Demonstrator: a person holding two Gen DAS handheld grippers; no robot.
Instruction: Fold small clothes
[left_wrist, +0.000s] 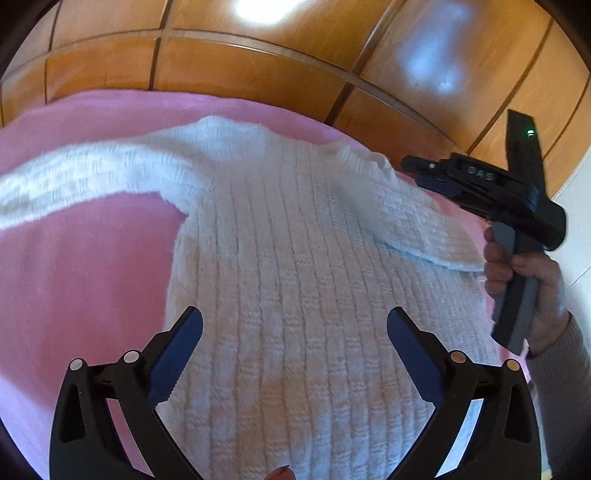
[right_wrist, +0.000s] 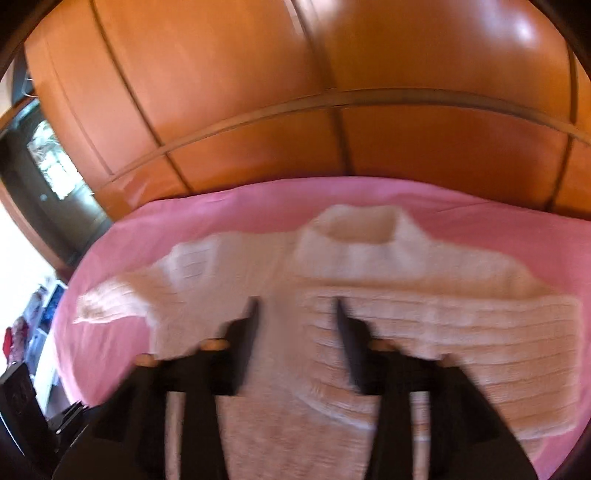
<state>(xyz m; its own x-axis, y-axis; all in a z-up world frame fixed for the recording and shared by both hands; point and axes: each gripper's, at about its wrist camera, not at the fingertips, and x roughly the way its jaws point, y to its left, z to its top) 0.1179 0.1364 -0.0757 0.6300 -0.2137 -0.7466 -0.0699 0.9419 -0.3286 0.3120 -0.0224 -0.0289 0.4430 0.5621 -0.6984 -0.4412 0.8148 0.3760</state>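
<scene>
A white knitted sweater lies flat on a pink blanket. Its left sleeve stretches out to the left. Its right sleeve is folded over the body. My left gripper is open and empty above the sweater's lower body. My right gripper hovers above the folded sleeve at the right, its jaws apart and empty. In the blurred right wrist view the right gripper is open over the sweater, below the collar.
A glossy wooden wardrobe rises right behind the blanket's far edge. In the right wrist view the wardrobe fills the top, with a dark doorway and clutter at the left.
</scene>
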